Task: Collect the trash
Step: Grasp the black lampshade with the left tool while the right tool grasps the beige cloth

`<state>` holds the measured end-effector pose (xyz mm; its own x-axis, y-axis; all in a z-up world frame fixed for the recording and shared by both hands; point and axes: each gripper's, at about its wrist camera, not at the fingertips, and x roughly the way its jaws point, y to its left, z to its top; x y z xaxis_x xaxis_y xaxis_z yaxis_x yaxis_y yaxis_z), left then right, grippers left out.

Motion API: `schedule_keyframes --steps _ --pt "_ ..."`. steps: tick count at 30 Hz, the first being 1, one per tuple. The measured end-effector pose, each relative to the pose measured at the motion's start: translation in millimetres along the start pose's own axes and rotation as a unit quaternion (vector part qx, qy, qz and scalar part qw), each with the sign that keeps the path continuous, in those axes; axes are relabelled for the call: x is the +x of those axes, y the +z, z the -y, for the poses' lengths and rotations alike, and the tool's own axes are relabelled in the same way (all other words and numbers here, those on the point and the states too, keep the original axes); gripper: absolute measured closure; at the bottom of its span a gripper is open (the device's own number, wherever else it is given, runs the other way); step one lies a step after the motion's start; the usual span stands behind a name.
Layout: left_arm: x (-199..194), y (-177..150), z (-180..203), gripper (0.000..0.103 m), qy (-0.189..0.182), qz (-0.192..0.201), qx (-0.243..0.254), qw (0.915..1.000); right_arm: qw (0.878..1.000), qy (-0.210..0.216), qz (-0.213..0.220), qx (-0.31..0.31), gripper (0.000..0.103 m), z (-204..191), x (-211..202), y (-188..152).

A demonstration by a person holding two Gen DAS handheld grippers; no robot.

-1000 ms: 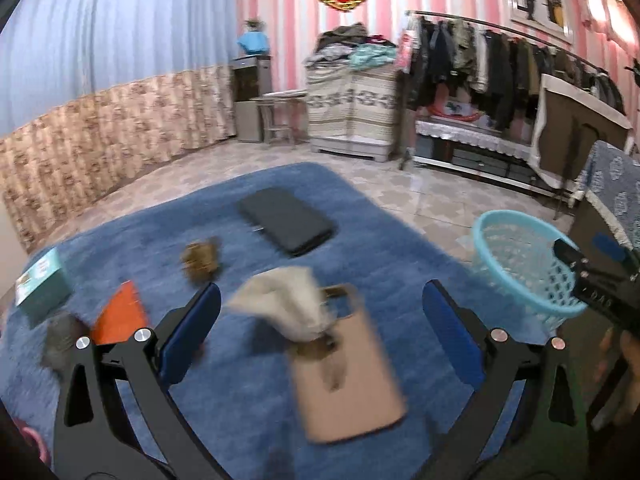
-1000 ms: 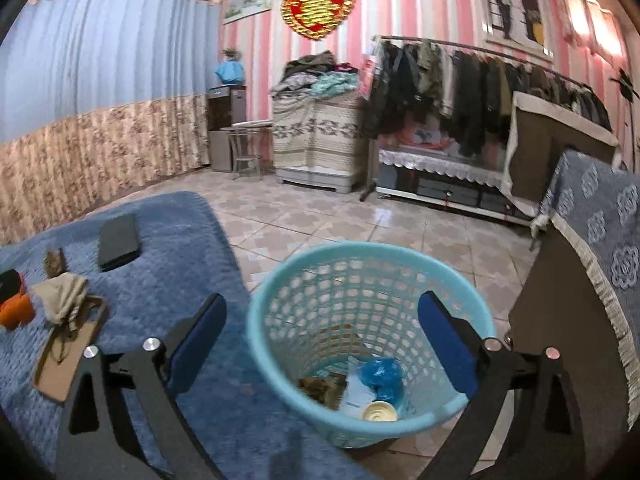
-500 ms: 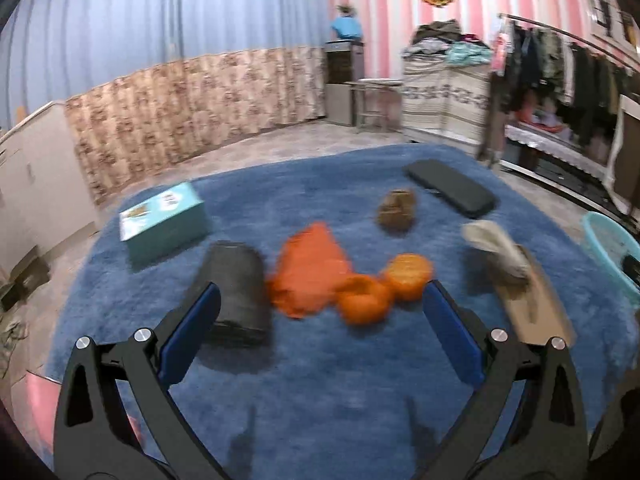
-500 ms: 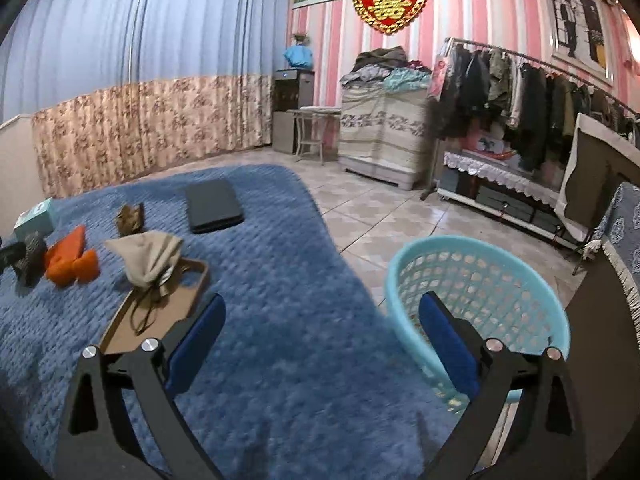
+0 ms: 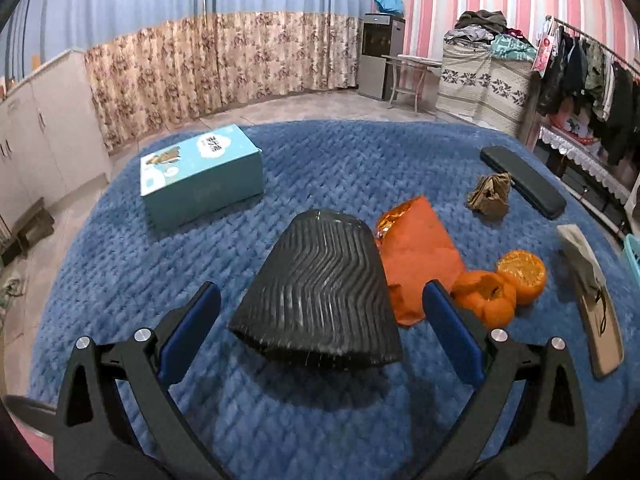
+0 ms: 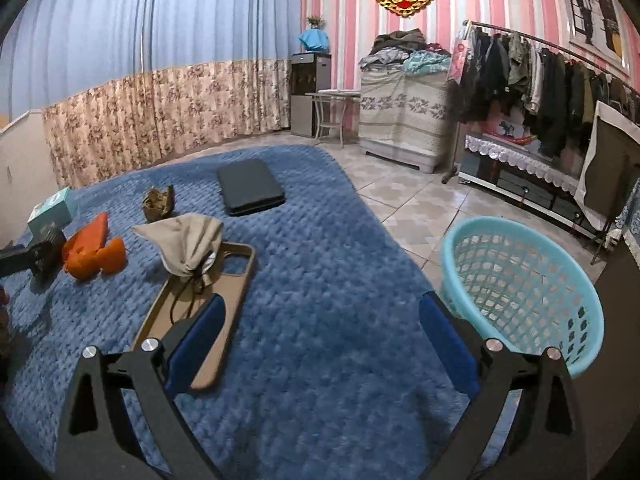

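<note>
My left gripper (image 5: 320,320) is open, its fingers on either side of a black ribbed paper cup (image 5: 320,292) lying on the blue rug (image 5: 340,168). Right of the cup lie an orange wrapper (image 5: 420,248), orange peels (image 5: 500,284) and a crumpled brown wrapper (image 5: 490,198). My right gripper (image 6: 320,340) is open and empty above the rug, with the light blue trash basket (image 6: 520,280) at its right. The peels (image 6: 96,256) and brown wrapper (image 6: 158,202) also show in the right wrist view.
A teal box (image 5: 200,176), a black case (image 5: 524,180) and a tan phone case (image 6: 200,312) with a beige pouch (image 6: 188,240) on it lie on the rug. A clothes rack (image 6: 540,80) and a covered cabinet (image 6: 400,112) stand at the back wall.
My left gripper swung left from the phone case and closed in on the black cup. My right gripper swung left from above the basket to over the rug.
</note>
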<state>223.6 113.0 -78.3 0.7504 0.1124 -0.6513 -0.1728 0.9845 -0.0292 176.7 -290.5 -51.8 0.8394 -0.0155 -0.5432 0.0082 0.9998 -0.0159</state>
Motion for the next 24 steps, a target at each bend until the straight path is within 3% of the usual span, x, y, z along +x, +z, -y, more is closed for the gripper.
schedule_keyframes --steps 9,18,24 --pt "14 8 -3 0.006 -0.022 -0.008 -0.004 0.9997 0.999 0.033 -0.012 -0.031 0.008 -43 27 20" --pt "19 3 -6 0.027 -0.024 -0.017 -0.011 0.9995 0.994 0.083 -0.046 -0.057 0.008 -89 63 30" --pt "15 -1 -16 0.027 -0.031 -0.016 -0.034 0.9988 0.991 0.087 -0.068 -0.077 0.010 -106 87 34"
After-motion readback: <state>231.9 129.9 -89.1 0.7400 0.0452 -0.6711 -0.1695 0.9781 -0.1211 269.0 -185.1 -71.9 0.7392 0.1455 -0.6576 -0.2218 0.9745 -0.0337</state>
